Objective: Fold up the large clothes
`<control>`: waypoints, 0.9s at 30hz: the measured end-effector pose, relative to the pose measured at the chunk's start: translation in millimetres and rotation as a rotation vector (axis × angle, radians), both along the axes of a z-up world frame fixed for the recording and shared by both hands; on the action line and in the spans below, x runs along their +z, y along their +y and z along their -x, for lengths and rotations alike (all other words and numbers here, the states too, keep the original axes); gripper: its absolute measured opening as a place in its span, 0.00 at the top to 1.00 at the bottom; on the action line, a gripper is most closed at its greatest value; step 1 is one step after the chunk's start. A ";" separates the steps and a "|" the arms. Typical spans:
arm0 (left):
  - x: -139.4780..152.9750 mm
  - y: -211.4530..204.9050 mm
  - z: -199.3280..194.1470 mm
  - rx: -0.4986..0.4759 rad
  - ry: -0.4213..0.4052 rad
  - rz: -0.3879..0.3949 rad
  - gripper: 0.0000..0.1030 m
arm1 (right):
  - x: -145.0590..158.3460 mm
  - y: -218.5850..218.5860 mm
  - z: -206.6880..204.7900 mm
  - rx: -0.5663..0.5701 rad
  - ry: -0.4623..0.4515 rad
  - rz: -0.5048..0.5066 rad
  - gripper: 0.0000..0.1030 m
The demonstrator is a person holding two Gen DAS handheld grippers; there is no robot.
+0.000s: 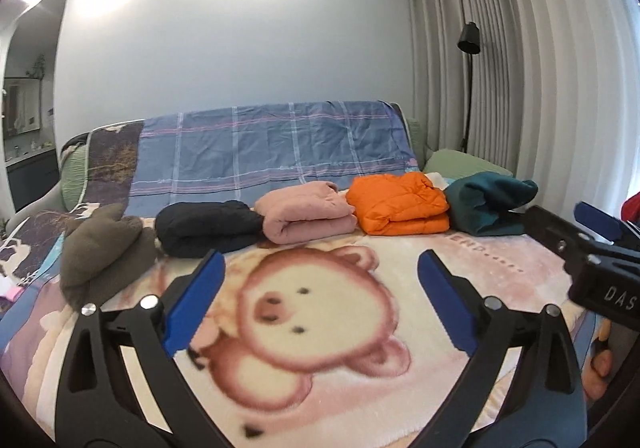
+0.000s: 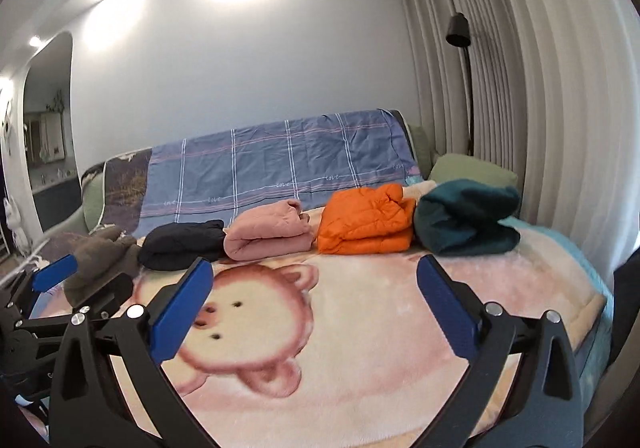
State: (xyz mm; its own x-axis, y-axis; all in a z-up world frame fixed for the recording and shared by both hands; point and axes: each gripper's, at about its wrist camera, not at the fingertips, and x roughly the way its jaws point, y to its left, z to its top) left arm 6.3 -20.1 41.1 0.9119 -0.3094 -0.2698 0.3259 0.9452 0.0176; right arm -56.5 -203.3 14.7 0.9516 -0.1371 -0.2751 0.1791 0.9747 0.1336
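Observation:
Folded clothes lie in a row along the back of the bear blanket point(image 1: 320, 388): a brown garment point(image 1: 104, 248), a black one point(image 1: 204, 228), a pink one point(image 1: 308, 215), an orange puffer jacket point(image 1: 400, 207) and a teal garment point(image 1: 484, 207). The same row shows in the right wrist view: brown point(image 2: 100, 264), black point(image 2: 180, 244), pink point(image 2: 268, 236), orange point(image 2: 364, 224), teal point(image 2: 464, 224). My left gripper point(image 1: 320, 288) is open and empty above the blanket. My right gripper point(image 2: 316, 296) is open and empty; it also shows at the right edge of the left wrist view point(image 1: 592, 244).
A blue plaid sheet point(image 1: 272, 151) covers the sofa back behind the clothes. A green cushion point(image 1: 460, 163) sits at the right end. A black floor lamp point(image 1: 470, 43) and grey curtains point(image 1: 540, 67) stand to the right. A doorway point(image 1: 28, 107) is at left.

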 end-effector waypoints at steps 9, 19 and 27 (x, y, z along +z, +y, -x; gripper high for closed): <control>-1.5 1.4 28.9 0.064 -0.003 -0.024 0.02 | -6.7 1.7 29.5 0.026 0.004 0.034 0.01; 1.5 -4.8 50.6 0.125 -0.024 -0.058 0.02 | -5.7 -4.1 43.7 0.020 -0.003 0.012 0.01; -4.2 -6.7 53.0 0.132 0.005 -0.081 0.02 | -9.4 2.5 43.7 -0.014 0.006 0.051 0.01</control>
State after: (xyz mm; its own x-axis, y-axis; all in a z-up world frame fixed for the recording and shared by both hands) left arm -46.8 -26.8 36.9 0.9418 -0.1644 -0.2933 0.1996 0.9753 0.0943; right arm -100.2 -200.8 5.3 0.9477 -0.1643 -0.2735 0.1932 0.9777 0.0823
